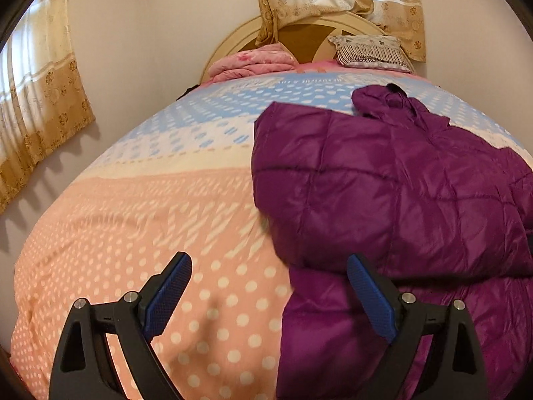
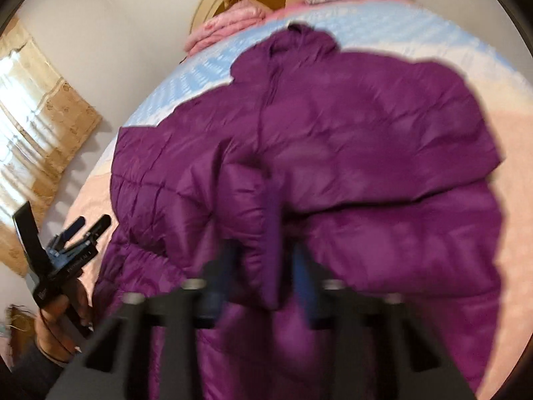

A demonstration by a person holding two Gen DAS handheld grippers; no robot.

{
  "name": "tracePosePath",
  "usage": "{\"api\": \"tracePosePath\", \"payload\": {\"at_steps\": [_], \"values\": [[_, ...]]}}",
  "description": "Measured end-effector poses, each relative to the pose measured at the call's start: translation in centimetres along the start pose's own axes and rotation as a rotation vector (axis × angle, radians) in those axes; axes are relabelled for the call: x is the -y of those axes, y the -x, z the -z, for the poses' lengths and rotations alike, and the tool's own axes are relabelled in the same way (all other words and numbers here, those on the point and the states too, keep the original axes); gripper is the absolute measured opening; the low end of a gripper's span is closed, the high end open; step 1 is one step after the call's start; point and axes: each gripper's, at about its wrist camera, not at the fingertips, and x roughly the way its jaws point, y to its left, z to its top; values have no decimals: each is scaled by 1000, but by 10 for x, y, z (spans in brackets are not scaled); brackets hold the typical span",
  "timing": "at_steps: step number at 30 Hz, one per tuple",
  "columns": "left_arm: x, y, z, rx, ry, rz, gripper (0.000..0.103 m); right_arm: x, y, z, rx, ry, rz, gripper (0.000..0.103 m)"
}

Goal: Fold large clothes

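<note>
A purple quilted puffer jacket (image 1: 393, 183) lies on the bed, its left part folded inward. It fills the right wrist view (image 2: 333, 140). My left gripper (image 1: 269, 273) is open and empty, just left of the jacket's near edge, above the bedspread. It also shows at the left of the right wrist view (image 2: 88, 225), held in a hand. My right gripper (image 2: 263, 256) is shut on a fold of the jacket near its lower middle; the view is blurred.
The bed has a pink, cream and blue dotted bedspread (image 1: 150, 233). A folded pink blanket (image 1: 253, 63) and a patterned pillow (image 1: 369, 50) lie at the headboard. Curtains (image 1: 36, 100) hang on the left wall.
</note>
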Motion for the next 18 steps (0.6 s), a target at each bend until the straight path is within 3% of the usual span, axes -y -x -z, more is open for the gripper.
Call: {"api": "tracePosePath", "payload": {"at_steps": [2,9,18], "values": [[-1,1,5,-2,-2,10,94,-8,12,2,34,36,2,12],[-7,-6,5,-27,20,32,94,0,69,1,168,69,77,10],[-9,3,1,-25,-8,29,94,58,69,0,172,-50,255,10]]}}
